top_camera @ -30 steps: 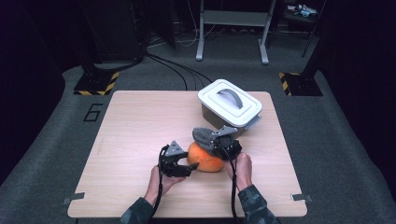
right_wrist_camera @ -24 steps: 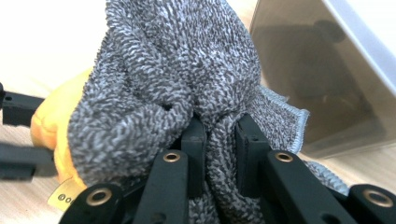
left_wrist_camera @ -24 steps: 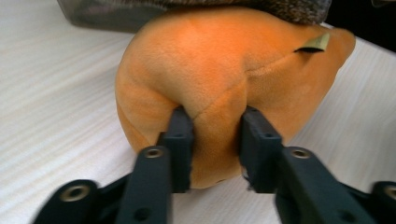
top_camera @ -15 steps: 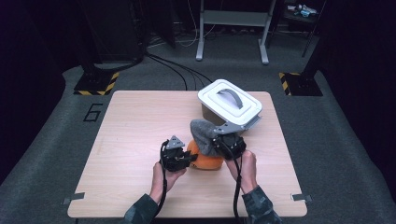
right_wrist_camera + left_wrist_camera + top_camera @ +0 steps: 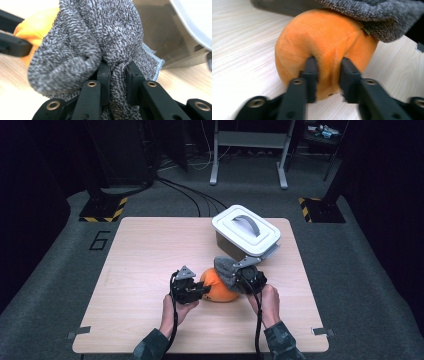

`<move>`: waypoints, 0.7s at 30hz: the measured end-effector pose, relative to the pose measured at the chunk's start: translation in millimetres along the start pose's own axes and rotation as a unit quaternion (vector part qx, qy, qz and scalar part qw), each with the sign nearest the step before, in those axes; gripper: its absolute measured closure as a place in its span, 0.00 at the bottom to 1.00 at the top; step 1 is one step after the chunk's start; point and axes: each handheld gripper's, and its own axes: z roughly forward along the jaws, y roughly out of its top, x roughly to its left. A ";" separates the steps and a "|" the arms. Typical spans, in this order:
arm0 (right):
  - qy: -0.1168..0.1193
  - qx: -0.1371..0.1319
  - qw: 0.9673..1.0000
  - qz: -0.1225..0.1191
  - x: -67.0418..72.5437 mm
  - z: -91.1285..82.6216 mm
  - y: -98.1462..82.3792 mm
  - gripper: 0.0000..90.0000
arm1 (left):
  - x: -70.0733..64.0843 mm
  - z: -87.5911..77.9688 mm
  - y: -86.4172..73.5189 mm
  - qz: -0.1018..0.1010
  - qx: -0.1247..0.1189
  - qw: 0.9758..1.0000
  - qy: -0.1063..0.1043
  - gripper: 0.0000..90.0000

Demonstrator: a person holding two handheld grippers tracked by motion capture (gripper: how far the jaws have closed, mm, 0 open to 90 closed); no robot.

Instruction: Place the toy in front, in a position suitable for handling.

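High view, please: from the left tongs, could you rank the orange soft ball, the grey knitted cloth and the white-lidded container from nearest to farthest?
1. Orange soft ball: pinched in the left tongs, just to their right.
2. Grey knitted cloth: draped on the ball's far right side, held by the right tongs.
3. White-lidded container: farthest, toward the table's back right.

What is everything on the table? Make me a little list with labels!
Table: light wooden table
Soft thing: round orange plush ball, resting on the table
Cloth: grey knitted cloth, draped over the ball's top
Box: tan box with a white handled lid, behind the ball
Left tool: jaws have just been opening a little, pinching a fold of the ball
Right tool: shut on a bunched fold of the cloth
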 end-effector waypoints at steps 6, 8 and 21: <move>-0.004 -0.007 1.000 0.015 -3.4 9.8 -4.6 0.86 | 13.2 7.6 -14.5 0.031 0.000 0.999 0.011 0.46; -0.002 -0.011 1.000 0.020 -4.7 14.9 -6.1 0.86 | 14.6 11.3 -16.7 0.037 -0.016 0.999 0.006 0.55; 0.025 -0.087 0.996 -0.017 19.7 -30.5 18.4 0.87 | 7.6 -5.8 2.9 -0.038 -0.006 0.999 -0.010 0.91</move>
